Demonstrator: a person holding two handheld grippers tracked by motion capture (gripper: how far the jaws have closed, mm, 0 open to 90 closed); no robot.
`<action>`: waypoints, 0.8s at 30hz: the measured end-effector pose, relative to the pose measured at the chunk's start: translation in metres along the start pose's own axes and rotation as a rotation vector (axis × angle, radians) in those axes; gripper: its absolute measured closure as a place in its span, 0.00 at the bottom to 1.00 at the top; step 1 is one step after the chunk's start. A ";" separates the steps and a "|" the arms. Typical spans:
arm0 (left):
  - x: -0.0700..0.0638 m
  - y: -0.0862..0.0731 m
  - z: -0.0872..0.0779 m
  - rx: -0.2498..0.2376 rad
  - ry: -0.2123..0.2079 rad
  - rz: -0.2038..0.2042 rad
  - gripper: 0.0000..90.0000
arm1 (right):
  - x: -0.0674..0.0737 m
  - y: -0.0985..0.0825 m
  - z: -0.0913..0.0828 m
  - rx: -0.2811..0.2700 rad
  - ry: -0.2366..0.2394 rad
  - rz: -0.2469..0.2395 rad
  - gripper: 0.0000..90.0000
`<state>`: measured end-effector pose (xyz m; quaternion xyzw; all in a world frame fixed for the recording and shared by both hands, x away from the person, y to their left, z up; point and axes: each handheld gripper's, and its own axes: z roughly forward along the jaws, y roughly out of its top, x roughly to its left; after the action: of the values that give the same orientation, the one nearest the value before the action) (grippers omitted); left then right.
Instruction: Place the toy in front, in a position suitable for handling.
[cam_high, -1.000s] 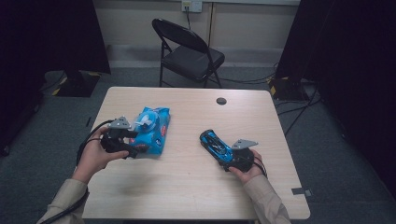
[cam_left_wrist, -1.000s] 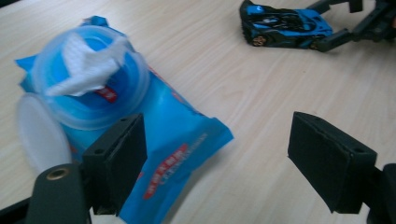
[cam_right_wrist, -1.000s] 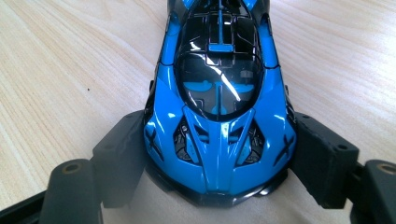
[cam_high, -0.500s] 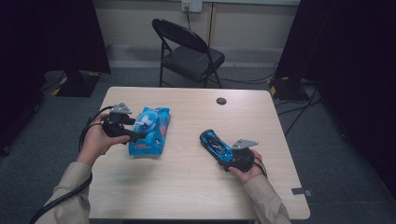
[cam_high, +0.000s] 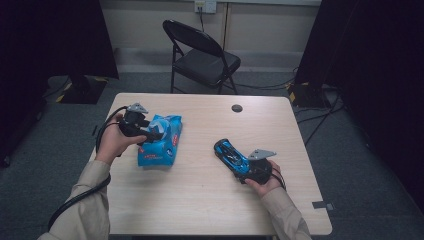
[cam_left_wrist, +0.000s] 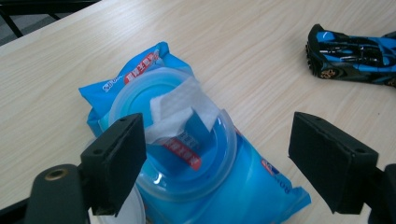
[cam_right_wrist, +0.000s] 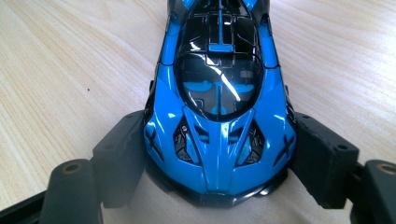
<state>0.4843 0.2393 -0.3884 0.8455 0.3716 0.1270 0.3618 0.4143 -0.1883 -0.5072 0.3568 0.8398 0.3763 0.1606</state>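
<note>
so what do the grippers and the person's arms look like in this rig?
Both grippers are black. The left gripper and right gripper each carry a grey three-cornered plate on top. Their fingers are blocky matte black pads with small screw holes. A thick black cable trails from the left one. The person wears beige long sleeves.

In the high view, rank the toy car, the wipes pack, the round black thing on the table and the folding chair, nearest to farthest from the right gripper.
1. Toy car, between its jaws.
2. Wipes pack, table's left.
3. Round black thing, far edge.
4. Folding chair, beyond the table.
</note>
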 end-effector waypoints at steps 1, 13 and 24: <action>0.001 0.001 0.001 0.001 0.000 -0.001 0.21 | 0.000 0.000 0.000 0.000 0.000 0.000 0.28; 0.002 0.003 0.003 0.018 -0.001 -0.015 0.21 | 0.000 0.000 0.000 0.000 0.000 0.000 0.28; 0.002 0.004 -0.010 0.007 -0.003 -0.018 0.21 | 0.000 0.000 0.000 0.000 0.001 0.000 0.28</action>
<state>0.4827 0.2441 -0.3785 0.8436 0.3790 0.1211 0.3607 0.4143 -0.1884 -0.5072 0.3567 0.8398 0.3765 0.1604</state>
